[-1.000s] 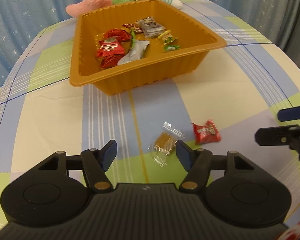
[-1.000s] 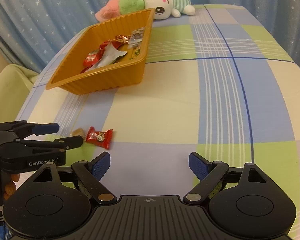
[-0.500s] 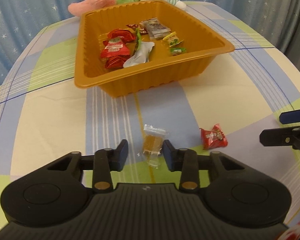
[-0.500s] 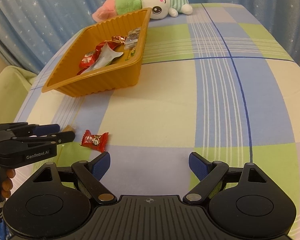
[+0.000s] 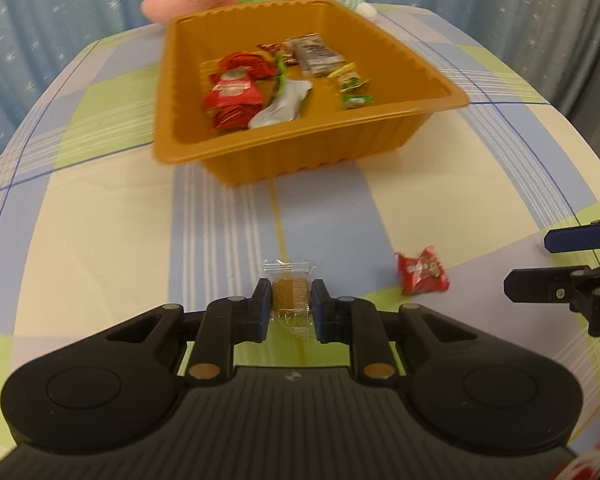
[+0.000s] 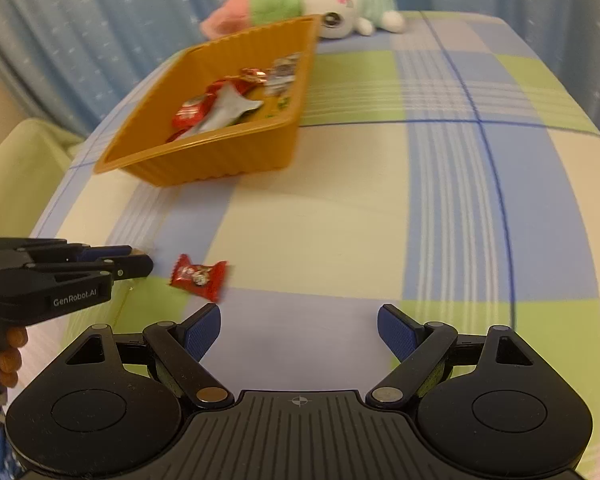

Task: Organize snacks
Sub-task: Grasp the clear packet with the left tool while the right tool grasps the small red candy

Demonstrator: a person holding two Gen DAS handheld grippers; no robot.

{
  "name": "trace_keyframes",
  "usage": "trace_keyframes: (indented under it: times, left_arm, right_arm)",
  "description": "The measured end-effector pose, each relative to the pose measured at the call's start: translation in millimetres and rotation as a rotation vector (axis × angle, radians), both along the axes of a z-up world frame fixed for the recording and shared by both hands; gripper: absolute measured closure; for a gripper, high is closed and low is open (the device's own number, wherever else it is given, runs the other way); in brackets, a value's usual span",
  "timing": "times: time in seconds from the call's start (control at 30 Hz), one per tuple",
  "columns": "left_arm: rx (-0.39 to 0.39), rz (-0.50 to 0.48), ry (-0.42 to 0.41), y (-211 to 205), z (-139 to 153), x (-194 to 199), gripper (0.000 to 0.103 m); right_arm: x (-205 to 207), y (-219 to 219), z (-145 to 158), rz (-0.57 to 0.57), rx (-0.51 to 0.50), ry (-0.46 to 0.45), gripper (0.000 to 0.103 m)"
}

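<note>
Your checked tablecloth runs back to a blue starred curtain, with the orange tray of snacks mid-table. Your left gripper pinches the clear-wrapped brown snack, its lower wrapper hidden; your right gripper gapes wide, holding nothing, the red candy just ahead.

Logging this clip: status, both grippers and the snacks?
Left gripper shut on clear-wrapped brown snack. Right gripper open, empty. Red candy loose on tablecloth. Orange tray ahead, path unobstructed.

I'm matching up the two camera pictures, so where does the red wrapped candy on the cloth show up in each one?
Left wrist view: red candy lower right, on the cloth.
Right wrist view: red candy lower left, near the left tool.
Shared landmark: orange tray beyond it.
</note>
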State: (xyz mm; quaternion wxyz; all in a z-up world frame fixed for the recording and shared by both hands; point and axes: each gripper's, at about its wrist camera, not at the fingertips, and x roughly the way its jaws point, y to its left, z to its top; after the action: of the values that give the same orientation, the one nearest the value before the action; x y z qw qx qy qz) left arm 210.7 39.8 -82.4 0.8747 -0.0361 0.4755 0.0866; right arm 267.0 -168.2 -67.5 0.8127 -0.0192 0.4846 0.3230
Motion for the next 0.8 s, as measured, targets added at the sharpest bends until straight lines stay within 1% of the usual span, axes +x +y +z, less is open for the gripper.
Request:
trace_keyframes:
  times: [0.17,0.33,0.37,0.4,0.47,0.53,0.67,0.7,0.8]
  left_arm:
    - [-0.018,0.061,0.006,10,4,-18,0.084]
    - [-0.021,0.108,0.006,16,7,-33,0.084]
    - [-0.021,0.116,0.005,17,7,-35,0.084]
    - [-0.023,0.124,0.005,17,8,-37,0.084]
    - [-0.025,0.137,0.005,19,8,-42,0.084]
    - [-0.028,0.148,0.004,20,9,-45,0.084]
    - [-0.031,0.164,-0.002,22,11,-52,0.084]
    - [-0.031,0.168,-0.002,22,11,-53,0.084]
    - [-0.032,0.177,-0.003,23,12,-56,0.084]
  right_arm:
    - [-7,19,-2,0.158,-0.029,-0.093,0.018]
    - [-12,43,-12,0.312,-0.067,-0.196,0.018]
    - [-12,47,-14,0.337,-0.074,-0.217,0.021]
    - [-11,52,-16,0.36,-0.079,-0.236,0.031]
    - [-7,61,-20,0.4,-0.09,-0.241,0.04]
    - [-3,67,-23,0.428,-0.085,-0.251,0.041]
    - [1,77,-24,0.473,-0.074,-0.262,0.054]
    - [2,80,-24,0.484,-0.07,-0.262,0.056]
    - [2,88,-25,0.511,-0.071,-0.273,0.059]
